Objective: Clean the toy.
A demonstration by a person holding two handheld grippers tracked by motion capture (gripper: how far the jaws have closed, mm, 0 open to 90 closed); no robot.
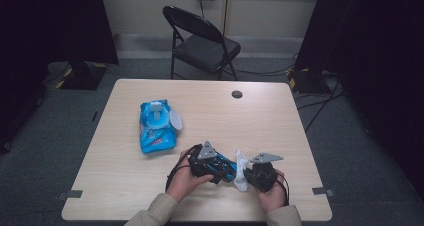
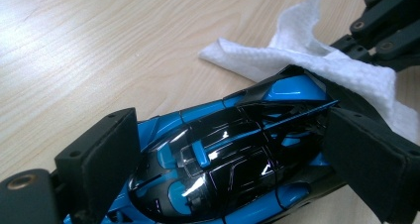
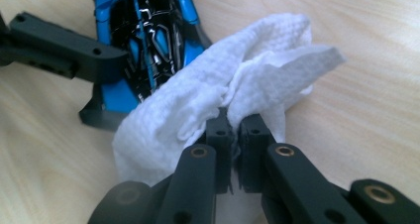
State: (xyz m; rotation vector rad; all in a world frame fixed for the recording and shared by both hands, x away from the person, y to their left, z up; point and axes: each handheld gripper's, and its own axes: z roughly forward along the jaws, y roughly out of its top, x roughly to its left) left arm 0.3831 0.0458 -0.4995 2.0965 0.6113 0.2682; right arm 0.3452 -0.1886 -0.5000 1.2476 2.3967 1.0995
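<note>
Left hand-held gripper (image 1: pixel 225 172): sat at lower centre of the high view, its pads (image 2: pixel 104 159) closed against both flanks of a blue and black toy car (image 2: pixel 228 159), pinning it just above the table (image 1: pixel 260 116).
Right hand-held gripper (image 3: pixel 236 127): at lower right of centre in the high view, jaws nearly together, pinching a bunched white wipe (image 3: pixel 218 90).
Wipe: draped over one end of the car and touching it; its loose edge trailed onto the table.
Step in hand: judged to be wiping the car's bodywork.
Doing it well: the left grip probably needed to stay firm while the right drew the wipe along the body with light pressure, since the car's thin fins and glossy shell looked easy to snag or slip.
Wipe pack (image 1: pixel 157 126): blue, lid flipped open, left of centre, well apart from both tools.
Background: a folding chair (image 1: pixel 202 41) beyond the far edge.
</note>
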